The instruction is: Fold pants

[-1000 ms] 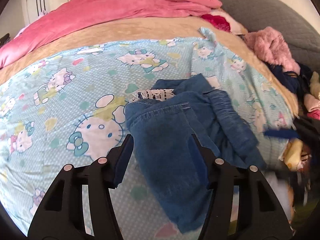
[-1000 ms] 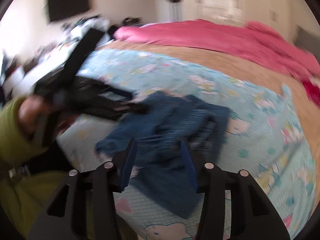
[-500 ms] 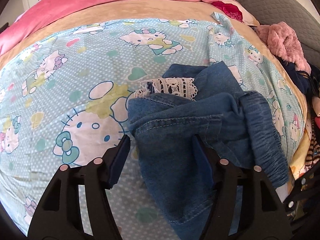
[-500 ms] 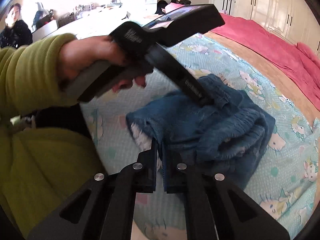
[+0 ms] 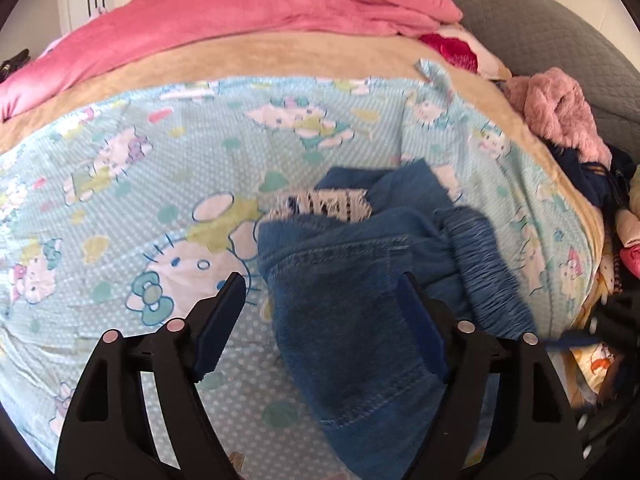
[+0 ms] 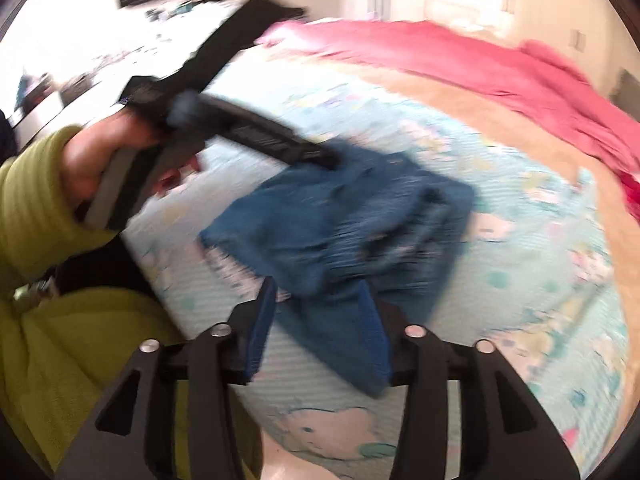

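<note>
Blue denim pants [image 5: 352, 280] lie bunched on the cartoon-cat bedsheet [image 5: 160, 184], with a white lace trim [image 5: 320, 204] showing at their far edge. My left gripper [image 5: 320, 304] hovers over the near part of the pants. Its jaws are opening, and denim lies below the gap untouched by the pads. In the blurred right wrist view the pants [image 6: 340, 220] sit mid-bed. My right gripper [image 6: 318, 312] is at their near edge, jaws opening, pads off the cloth. A hand [image 6: 100, 160] in a green sleeve holds the left gripper over the far side of the pants.
A pink quilt [image 5: 240, 12] and a tan blanket [image 5: 280, 56] cover the far half of the bed. A fluffy pink garment [image 5: 560, 116] and a heap of clothes [image 5: 600, 184] lie along the right edge, by a grey padded headboard [image 5: 540, 28]. The person's green-clad body [image 6: 60, 360] is at the near left.
The right gripper, shut at the pants' near edge half a second ago, has opened and drawn back. The left jaws have spread wider and that view has pulled back slightly.
</note>
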